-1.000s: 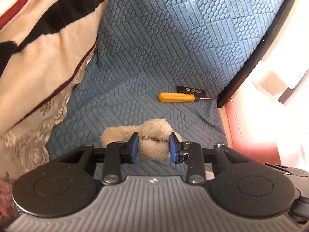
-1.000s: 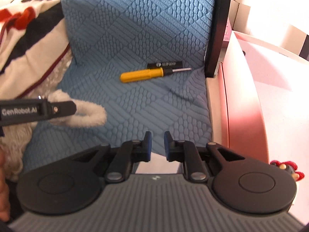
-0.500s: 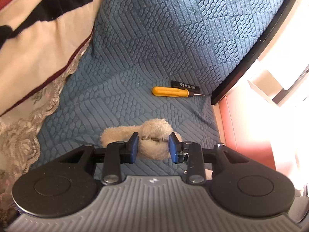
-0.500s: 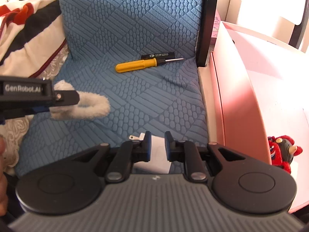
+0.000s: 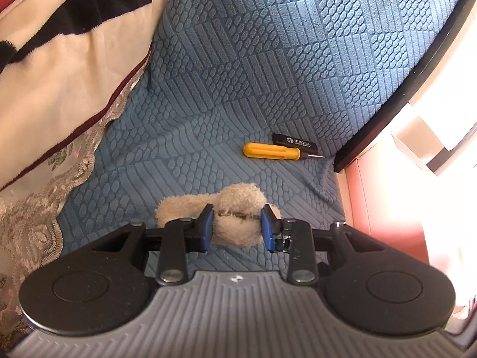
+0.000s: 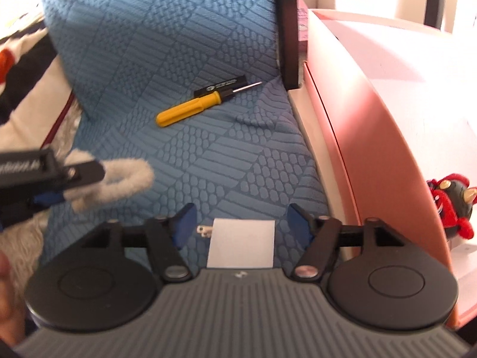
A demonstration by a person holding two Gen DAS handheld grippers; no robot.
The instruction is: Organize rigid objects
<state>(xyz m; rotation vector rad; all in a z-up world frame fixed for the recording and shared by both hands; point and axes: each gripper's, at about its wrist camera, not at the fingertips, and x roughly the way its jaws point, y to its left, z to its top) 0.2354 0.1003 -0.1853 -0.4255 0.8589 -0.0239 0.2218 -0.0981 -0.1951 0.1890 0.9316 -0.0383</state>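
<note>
My left gripper is shut on a fluffy beige plush piece and holds it above the blue sofa seat; it also shows in the right wrist view. My right gripper is open, its jaws wide on either side of a white charger plug lying on the seat. A yellow-handled screwdriver and a black USB stick lie side by side near the sofa's right end; the screwdriver and the stick also show in the right wrist view.
A cream, black and red blanket covers the sofa's left side. A black sofa arm and a pink box stand to the right. A red and black toy figure sits beside the box.
My right gripper has opened wide and the white charger plug now lies between its jaws on the seat. My left gripper still holds the plush and has shifted only slightly.
</note>
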